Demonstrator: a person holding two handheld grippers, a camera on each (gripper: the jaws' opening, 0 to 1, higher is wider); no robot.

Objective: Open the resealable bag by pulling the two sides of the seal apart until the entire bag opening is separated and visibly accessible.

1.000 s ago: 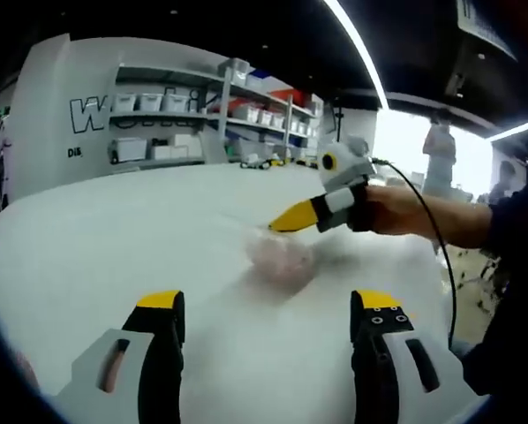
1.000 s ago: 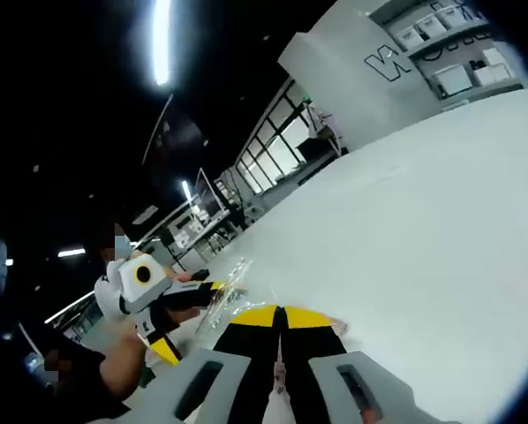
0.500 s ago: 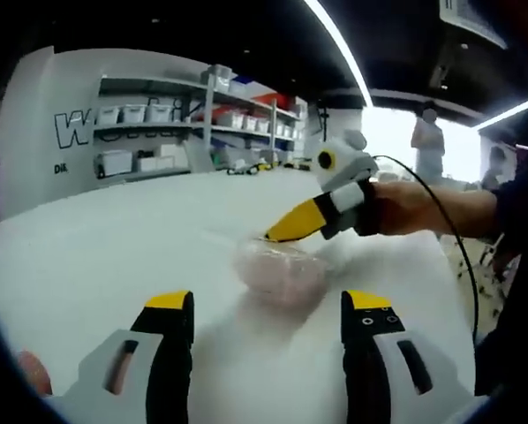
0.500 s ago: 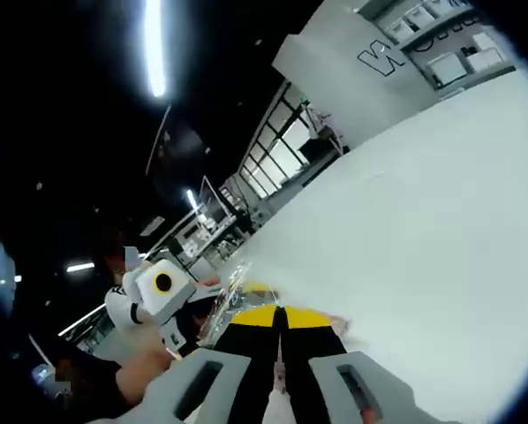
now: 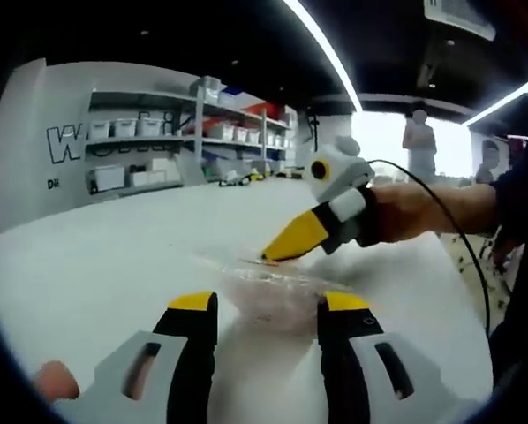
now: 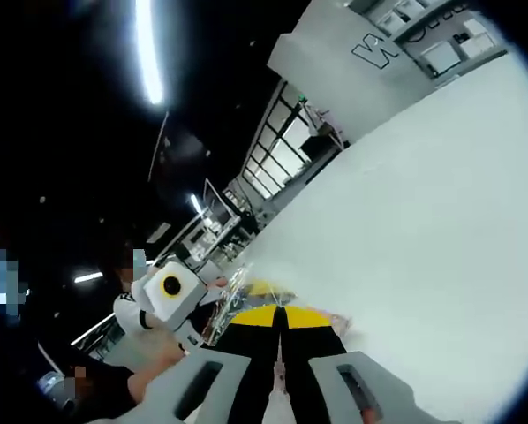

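Yellow tips mark the left claw (image 5: 266, 309), and its jaws stand spread apart with the bag (image 5: 273, 287) just ahead, between them. The bag is clear and crinkly, with something pale pink inside. It sits on the white table (image 5: 114, 256), near the edge closest to the person. Its long top edge runs across, from the left claw toward the right claw (image 5: 268, 256). The right claw comes in from the right and its jaws are pressed together, pinching the far top edge of the bag. I think the left claw must close on the near side next. Shelves (image 5: 158, 146) stand far behind.
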